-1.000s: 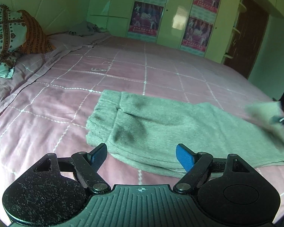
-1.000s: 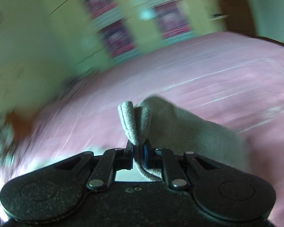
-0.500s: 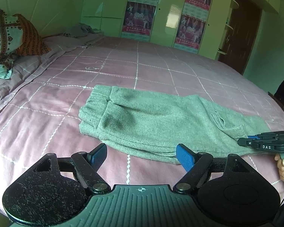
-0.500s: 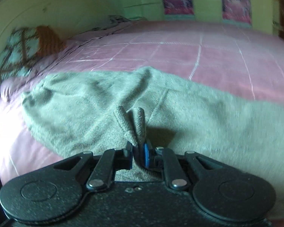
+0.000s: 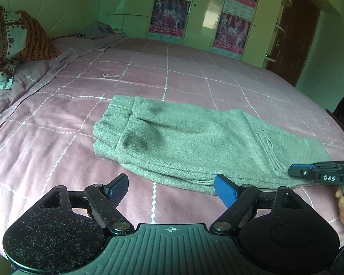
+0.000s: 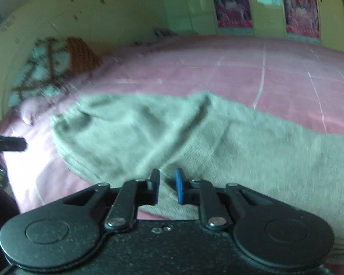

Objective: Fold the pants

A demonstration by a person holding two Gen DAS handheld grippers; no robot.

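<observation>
A: Setting? Home bedroom, obs. from both wrist cams.
B: Basis?
A: Wide bed w/ pink checked bedspread (image 5: 172,73); teal-and-brown patterned pillow (image 5: 2,36) and orange striped cushion (image 5: 36,39) at head end, against pale green headboard (image 5: 45,6).
B: Other evid.?
A: Pale green built-in wardrobe doors (image 5: 206,11) w/ pink-purple posters (image 5: 172,16); dark brown wooden door (image 5: 293,36) at R. Crumpled grey cloth (image 5: 98,29) in far corner.
</observation>
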